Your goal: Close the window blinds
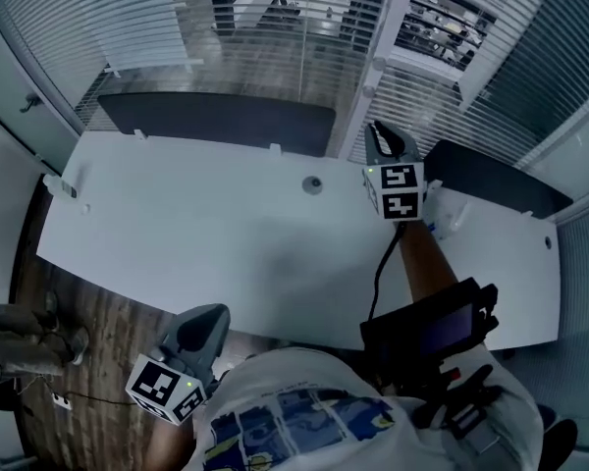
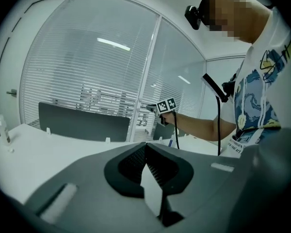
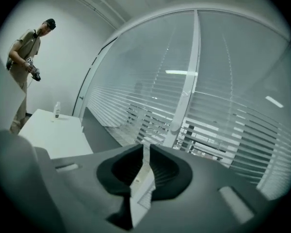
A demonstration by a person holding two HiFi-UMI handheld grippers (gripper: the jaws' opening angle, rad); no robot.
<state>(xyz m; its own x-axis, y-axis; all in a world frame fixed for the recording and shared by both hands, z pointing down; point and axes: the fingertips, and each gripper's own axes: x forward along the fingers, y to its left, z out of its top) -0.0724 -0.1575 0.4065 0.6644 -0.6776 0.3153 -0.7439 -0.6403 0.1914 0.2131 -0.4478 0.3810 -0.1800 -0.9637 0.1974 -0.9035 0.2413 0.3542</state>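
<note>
Slatted window blinds hang behind the white desk, split by a white column. Some slats stand partly open. My right gripper reaches over the desk's back edge to the foot of the column. In the right gripper view a thin white strip from the blinds lies between the jaws of the right gripper, which still pinch it at the tips while they are opening. My left gripper hangs low at the desk's front edge, and in its own view the left gripper is shut and empty.
Dark screen panels stand along the desk's back edge. A small bottle sits at the desk's left end and small items at the right. Another person stands beyond the left end.
</note>
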